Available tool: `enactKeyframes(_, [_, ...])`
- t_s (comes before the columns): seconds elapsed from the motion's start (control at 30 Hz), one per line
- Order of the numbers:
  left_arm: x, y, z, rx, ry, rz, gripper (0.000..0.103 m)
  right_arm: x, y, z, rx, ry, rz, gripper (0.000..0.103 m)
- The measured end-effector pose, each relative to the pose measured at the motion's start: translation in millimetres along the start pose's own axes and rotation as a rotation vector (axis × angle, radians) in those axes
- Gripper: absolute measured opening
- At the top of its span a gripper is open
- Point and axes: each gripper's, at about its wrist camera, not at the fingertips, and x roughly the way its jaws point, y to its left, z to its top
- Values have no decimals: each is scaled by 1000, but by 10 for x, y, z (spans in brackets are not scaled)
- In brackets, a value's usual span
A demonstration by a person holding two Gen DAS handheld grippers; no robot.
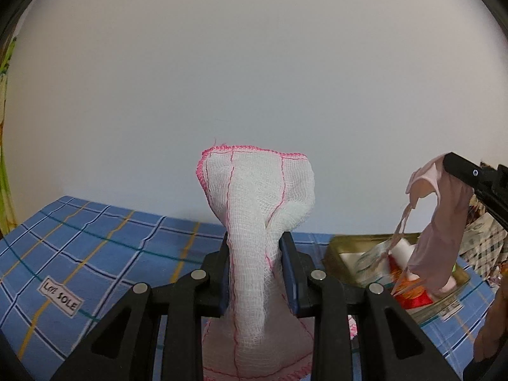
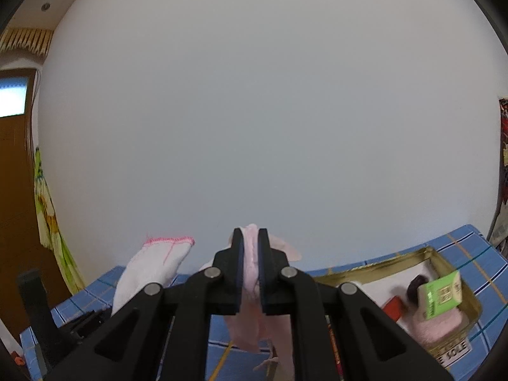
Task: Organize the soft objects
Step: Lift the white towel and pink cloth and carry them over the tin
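A gold box [image 1: 336, 247] of oddments sits on the checked sheet [image 1: 95, 238].

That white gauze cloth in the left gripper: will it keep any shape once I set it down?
Probably not. The gauze cloth droops over the left gripper, so it looks floppy. Its open weave suggests it is light and may snag.

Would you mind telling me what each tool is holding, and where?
Left tool pinches the white gauze cloth mid-length; right tool pinches the pink fabric piece near its top.
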Motion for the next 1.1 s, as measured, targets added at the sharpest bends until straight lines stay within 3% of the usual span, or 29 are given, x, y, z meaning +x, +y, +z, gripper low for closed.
enactKeyframes(0.33, [99,-478,76,44,-20,-86,30,-329,-446,323,13,-104,-67,8])
enactKeyframes(0.9, [379,-1322,-68,92,37,-234,30,-386,-1176,339,25,-80,-226,8])
enactKeyframes(1.1, [497,-1572,-154,109,69,-259,30,-275,-1345,286,41,-29,-236,8])
